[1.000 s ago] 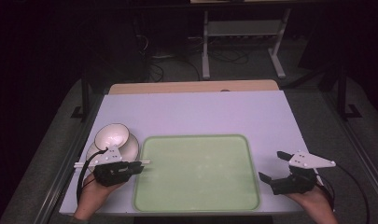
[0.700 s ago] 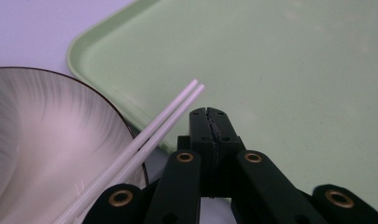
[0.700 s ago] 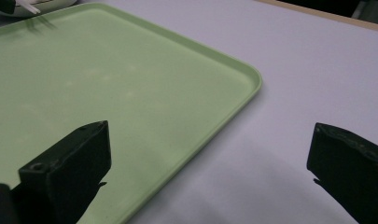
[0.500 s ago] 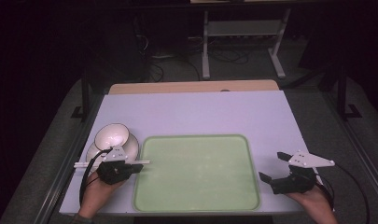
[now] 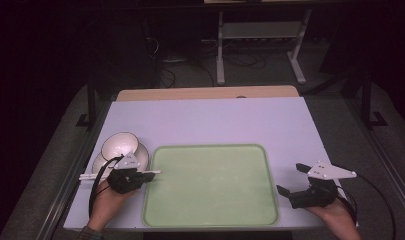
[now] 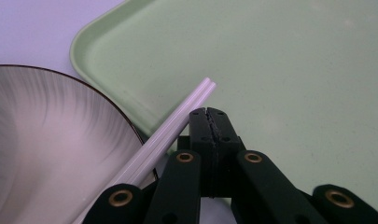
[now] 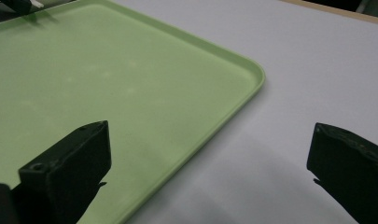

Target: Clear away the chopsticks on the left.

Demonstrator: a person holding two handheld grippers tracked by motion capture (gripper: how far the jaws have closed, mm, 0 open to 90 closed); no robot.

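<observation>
Left gripper: the black two-jaw left gripper (image 5: 149, 176) sits at the tray's left edge, held in the person's left hand (image 5: 106, 202); in the left gripper view (image 6: 208, 111) its jaws stand pressed together, with nothing visible between the tips, having just finished closing.
Chopsticks: a pair of white plastic chopsticks (image 6: 177, 122) lies side by side just to the left of the closed jaws in the left gripper view, their ends reaching over the tray rim. In the high view the pair (image 5: 92, 175) runs level under the gripper body, sticking out on both sides. Whether the jaws pinch them cannot be told.
Bowl: a white ceramic bowl with a dark rim (image 5: 119, 146) stands on a white saucer (image 5: 142, 154), just behind the left gripper, beside the tray's near-left corner.
Tray: a pale green rectangular plastic tray (image 5: 270, 200) lies flat on the white table top (image 5: 210, 120), in the near middle.
Right gripper: the black right gripper (image 5: 290, 180), held in the right hand (image 5: 335, 215), hovers just right of the tray, jaws spread wide and holding nothing; in the right gripper view (image 7: 210, 154) the tray corner (image 7: 259, 77) lies between them.
</observation>
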